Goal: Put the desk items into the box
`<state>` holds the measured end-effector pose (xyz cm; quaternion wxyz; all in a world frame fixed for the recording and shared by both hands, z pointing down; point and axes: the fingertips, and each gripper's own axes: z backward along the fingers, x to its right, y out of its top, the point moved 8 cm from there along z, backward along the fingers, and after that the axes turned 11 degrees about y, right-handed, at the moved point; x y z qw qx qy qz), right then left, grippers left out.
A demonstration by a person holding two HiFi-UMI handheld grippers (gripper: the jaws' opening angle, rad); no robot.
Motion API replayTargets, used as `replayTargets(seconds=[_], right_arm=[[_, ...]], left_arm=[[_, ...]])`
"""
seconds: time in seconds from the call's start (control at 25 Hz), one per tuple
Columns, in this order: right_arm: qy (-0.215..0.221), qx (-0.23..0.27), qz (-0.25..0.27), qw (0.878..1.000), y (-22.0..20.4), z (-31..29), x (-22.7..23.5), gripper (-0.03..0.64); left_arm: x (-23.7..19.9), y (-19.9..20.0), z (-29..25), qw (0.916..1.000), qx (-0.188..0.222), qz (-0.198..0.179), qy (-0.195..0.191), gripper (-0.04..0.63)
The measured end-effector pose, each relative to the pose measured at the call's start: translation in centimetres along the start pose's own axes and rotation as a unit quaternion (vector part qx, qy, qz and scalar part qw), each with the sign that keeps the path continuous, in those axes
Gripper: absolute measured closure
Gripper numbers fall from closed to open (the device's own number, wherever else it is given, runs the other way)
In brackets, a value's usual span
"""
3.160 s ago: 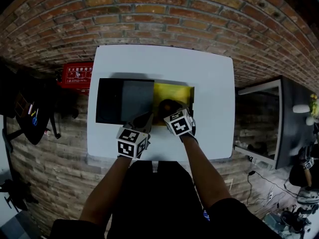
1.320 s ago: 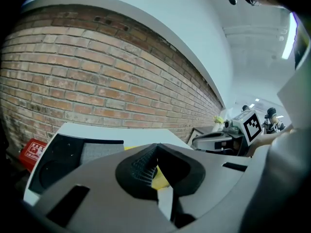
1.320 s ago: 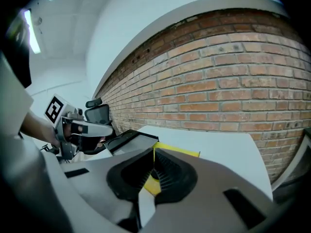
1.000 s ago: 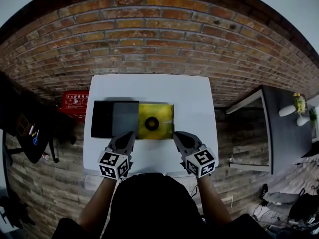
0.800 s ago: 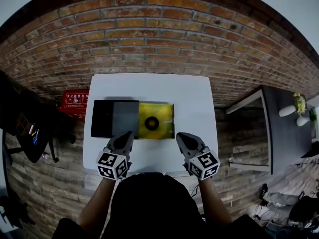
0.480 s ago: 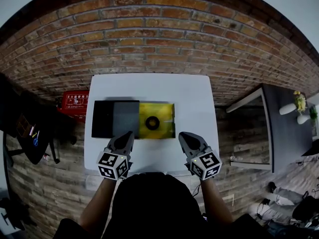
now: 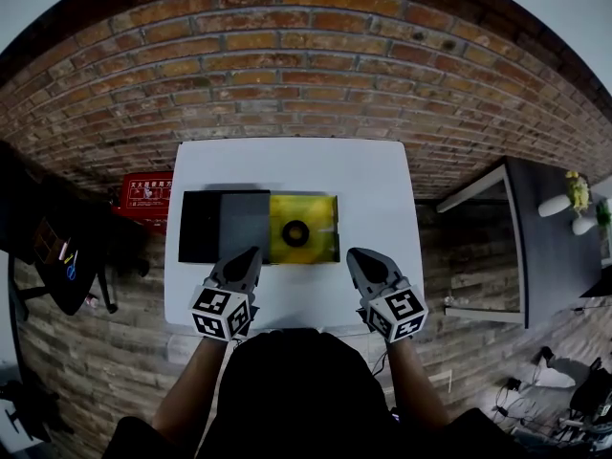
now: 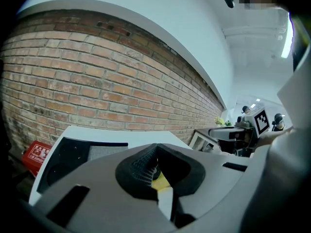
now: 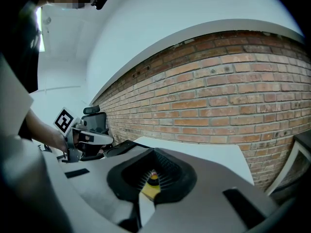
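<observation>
Head view: the box (image 7: 323,247) sits mid-table with its yellow tray open to the ceiling, and a dark ring-shaped item (image 7: 295,229) lies flat in the middle of it. It is possibly a roll of tape, though it is too small to be sure. Nothing else shows on the white table (image 7: 287,170), so the packing looks done, and I judge that what is left is the black lid (image 7: 220,226).

The lid lies flat just left of the tray, touching it. Lid and tray together form one long shape running left to right across the table. The left gripper (image 7: 250,255) hovers at the lid's near edge, just beside the seam, so it is the nearer one for folding the lid rightward over the tray. The right gripper (image 7: 360,256) hangs off the tray's near right corner, apart from it.

Both pairs of jaws are pressed together with nothing pinched. The far and right sides of the table give free room, and the near edge is close under both hands
</observation>
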<state>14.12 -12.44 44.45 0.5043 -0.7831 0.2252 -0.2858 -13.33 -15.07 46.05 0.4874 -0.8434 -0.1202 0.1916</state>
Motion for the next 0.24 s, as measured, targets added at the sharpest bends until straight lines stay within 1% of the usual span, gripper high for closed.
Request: replayTargets(seconds=[0.24], right_arm=[[0.002, 0.003, -0.001, 1.0, 0.1, -0.24, 0.09, 0.597]], left_arm=[[0.26, 0.06, -0.39, 1.0, -0.001, -0.001, -0.004, 0.583]])
